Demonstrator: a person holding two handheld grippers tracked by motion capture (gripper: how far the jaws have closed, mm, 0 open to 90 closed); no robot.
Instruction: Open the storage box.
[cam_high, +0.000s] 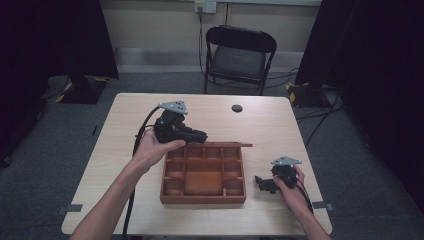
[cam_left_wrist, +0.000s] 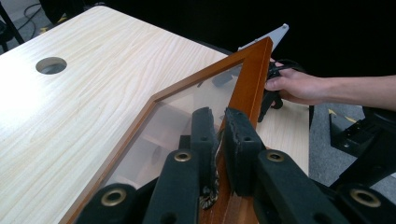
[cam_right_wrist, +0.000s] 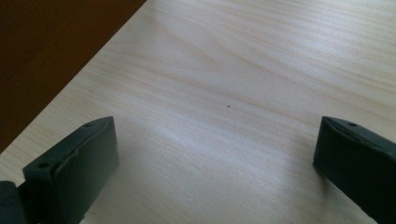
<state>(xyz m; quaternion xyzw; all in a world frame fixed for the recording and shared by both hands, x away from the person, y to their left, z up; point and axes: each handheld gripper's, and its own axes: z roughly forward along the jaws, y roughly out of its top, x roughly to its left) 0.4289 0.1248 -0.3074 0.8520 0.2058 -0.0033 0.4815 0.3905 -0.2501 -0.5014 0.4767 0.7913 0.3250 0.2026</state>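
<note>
- Left gripper (cam_left_wrist: 218, 140) clamped on lid (cam_left_wrist: 250, 79) frame of wooden box (cam_high: 203, 175), lid raised at box's far edge.
- Right gripper (cam_right_wrist: 215, 158) jaws wide apart, near table (cam_high: 270, 125) right edge.

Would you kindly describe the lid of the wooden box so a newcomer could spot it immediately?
Start at the pale wooden table, then find the reddish compartment box at its middle. Along the box's far edge, the lid stands raised, clamped by the left hand-held gripper. Unlike the box, it is a thin wooden frame around a clear pane.
</note>
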